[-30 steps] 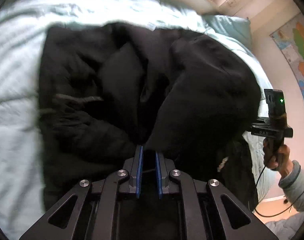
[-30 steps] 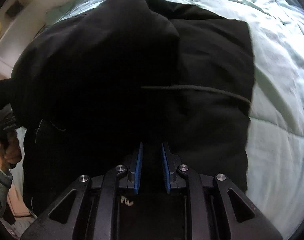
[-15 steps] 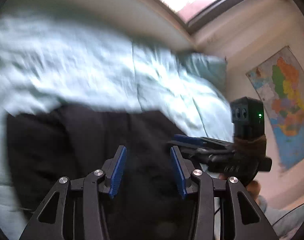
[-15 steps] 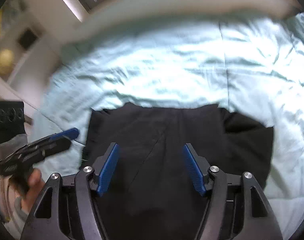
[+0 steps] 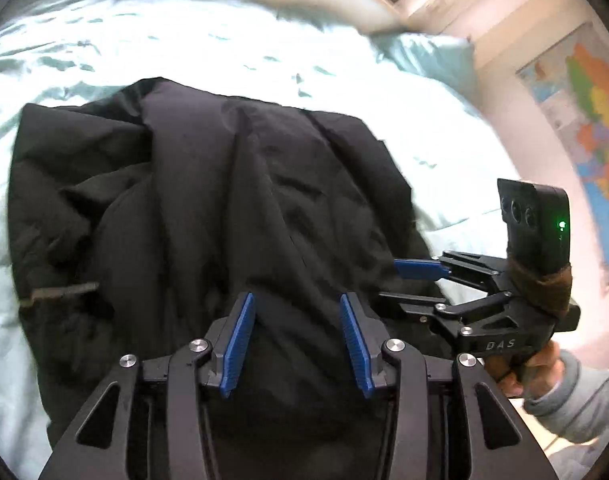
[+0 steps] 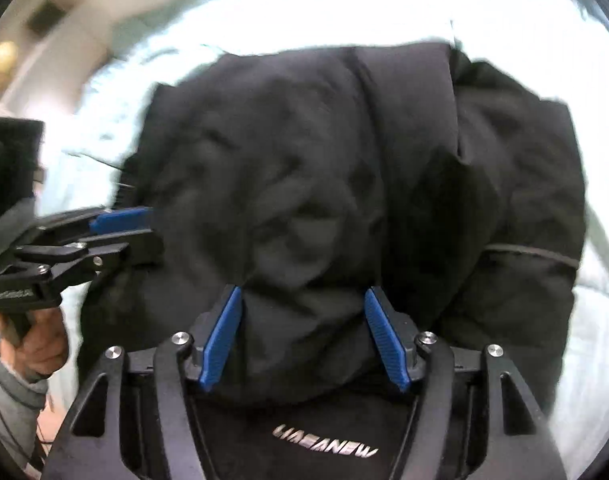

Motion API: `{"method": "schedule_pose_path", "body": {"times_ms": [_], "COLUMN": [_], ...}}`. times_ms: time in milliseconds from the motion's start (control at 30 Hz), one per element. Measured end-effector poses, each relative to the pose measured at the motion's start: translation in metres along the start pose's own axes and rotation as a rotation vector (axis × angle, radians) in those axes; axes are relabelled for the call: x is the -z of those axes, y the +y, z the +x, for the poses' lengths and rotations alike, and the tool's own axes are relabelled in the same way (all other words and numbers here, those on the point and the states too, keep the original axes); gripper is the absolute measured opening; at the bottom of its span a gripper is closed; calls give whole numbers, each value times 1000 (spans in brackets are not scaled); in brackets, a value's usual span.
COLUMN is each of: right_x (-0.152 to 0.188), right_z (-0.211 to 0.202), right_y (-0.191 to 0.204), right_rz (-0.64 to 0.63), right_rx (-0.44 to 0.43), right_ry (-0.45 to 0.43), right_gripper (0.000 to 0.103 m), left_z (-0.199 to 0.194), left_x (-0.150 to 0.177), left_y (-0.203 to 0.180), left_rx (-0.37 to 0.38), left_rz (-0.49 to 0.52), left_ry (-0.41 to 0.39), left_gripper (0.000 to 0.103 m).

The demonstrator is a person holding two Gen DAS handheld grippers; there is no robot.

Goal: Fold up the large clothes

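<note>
**Both claws spread over the bundled black jacket**

The black jacket (image 5: 224, 208) lies in a puffy, half-folded heap on the pale green duvet (image 5: 264, 52), filling the middle of both wrist views. The left gripper (image 5: 294, 340) hangs over its near edge with blue pads wide apart, holding nothing. The right gripper (image 6: 302, 340) is likewise spread and empty; in the left view it sits at about 3 o'clock, at the jacket's side edge.

Likely risks: the padded layers look springy, so an unpinned fold may creep open. A shallow pinch could catch only the top layer and drag the bundle askew. A loose drawcord (image 6: 532, 254) at 3 o'clock could snag a finger
</note>
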State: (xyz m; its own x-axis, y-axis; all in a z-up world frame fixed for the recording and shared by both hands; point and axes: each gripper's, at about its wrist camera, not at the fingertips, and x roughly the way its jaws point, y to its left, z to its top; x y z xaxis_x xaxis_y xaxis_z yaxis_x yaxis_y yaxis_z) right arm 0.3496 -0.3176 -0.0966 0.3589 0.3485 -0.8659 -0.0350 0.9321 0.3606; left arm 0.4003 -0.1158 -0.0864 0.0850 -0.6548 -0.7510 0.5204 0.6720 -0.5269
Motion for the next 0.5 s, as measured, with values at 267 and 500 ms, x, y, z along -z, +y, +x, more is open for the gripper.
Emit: {"method": "schedule_pose_path", "body": {"times_ms": [267, 500], "right_x": [18, 73], "right_z": [45, -51], "right_y": [1, -13], "right_rz": [42, 74], "right_rx": [76, 95], "right_ry": [111, 32], "right_gripper": [67, 67], "left_z": [19, -101], "left_x": [32, 94], "left_y": [20, 24], "left_rx": [-51, -174], "left_rz": [-78, -142], "left_ry": [125, 40], "left_gripper": [46, 58]}}
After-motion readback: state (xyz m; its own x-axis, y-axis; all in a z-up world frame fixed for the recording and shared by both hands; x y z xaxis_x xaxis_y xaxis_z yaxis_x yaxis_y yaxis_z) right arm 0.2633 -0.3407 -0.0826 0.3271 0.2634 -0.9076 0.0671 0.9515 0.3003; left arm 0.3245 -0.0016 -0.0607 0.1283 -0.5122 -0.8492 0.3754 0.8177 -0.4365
